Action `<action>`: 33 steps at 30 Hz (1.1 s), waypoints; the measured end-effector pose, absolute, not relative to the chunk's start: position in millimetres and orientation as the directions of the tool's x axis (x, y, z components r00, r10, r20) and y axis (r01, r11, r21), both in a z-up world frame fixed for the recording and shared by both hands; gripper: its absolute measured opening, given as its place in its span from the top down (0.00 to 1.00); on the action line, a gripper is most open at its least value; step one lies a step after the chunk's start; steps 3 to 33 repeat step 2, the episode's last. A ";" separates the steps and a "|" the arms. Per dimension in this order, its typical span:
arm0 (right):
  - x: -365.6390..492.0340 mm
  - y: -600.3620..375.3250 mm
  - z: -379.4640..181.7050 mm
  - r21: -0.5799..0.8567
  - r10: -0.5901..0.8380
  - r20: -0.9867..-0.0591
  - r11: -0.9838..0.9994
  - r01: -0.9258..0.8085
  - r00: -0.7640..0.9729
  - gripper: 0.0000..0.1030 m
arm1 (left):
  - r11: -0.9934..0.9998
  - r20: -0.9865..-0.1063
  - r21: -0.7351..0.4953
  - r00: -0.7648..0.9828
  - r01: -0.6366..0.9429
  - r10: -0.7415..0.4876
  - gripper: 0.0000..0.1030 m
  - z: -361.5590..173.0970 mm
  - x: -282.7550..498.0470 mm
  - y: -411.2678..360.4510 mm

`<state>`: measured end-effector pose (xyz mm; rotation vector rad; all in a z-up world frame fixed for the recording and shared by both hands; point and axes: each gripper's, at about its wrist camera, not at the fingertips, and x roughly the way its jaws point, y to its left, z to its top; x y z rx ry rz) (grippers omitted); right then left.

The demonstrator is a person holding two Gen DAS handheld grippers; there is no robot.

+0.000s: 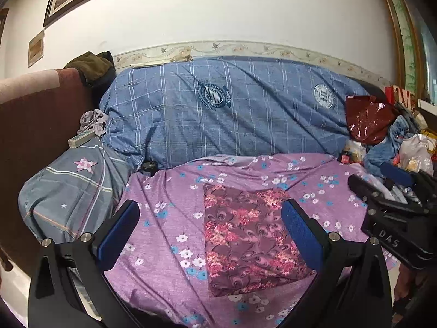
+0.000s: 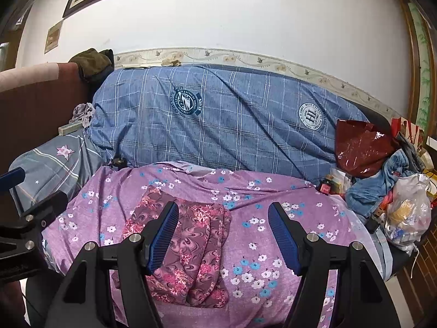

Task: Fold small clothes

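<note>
A small maroon garment with pink flowers (image 1: 245, 235) lies folded flat on the purple flowered sheet (image 1: 169, 191). It also shows in the right wrist view (image 2: 196, 248). My left gripper (image 1: 210, 229) is open and empty, held above the garment's left part. My right gripper (image 2: 222, 237) is open and empty, held above the garment's right edge; its left finger (image 2: 161, 237) hides part of the cloth. The right gripper's body shows at the right of the left wrist view (image 1: 396, 218).
A blue checked quilt (image 1: 218, 109) lies behind the sheet against the wall. A grey pillow (image 1: 71, 191) is at the left. A red plastic bag (image 1: 368, 120), jeans and other bags are piled at the right (image 2: 409, 205).
</note>
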<state>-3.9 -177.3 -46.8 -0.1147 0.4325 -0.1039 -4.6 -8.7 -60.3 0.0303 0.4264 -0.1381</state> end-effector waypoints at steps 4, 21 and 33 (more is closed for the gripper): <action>1.8 -178.8 -51.2 -0.132 -0.129 -0.422 0.988 0.080 0.897 0.32 | 0.990 -0.415 -0.013 0.900 0.142 -0.135 0.00 -62.8 1.7 -7.6; 1.8 -178.8 -51.2 -0.132 -0.129 -0.422 0.988 0.080 0.897 0.32 | 0.990 -0.415 -0.013 0.900 0.142 -0.135 0.00 -62.8 1.7 -7.6; 1.8 -178.8 -51.2 -0.132 -0.129 -0.422 0.988 0.080 0.897 0.32 | 0.990 -0.415 -0.013 0.900 0.142 -0.135 0.00 -62.8 1.7 -7.6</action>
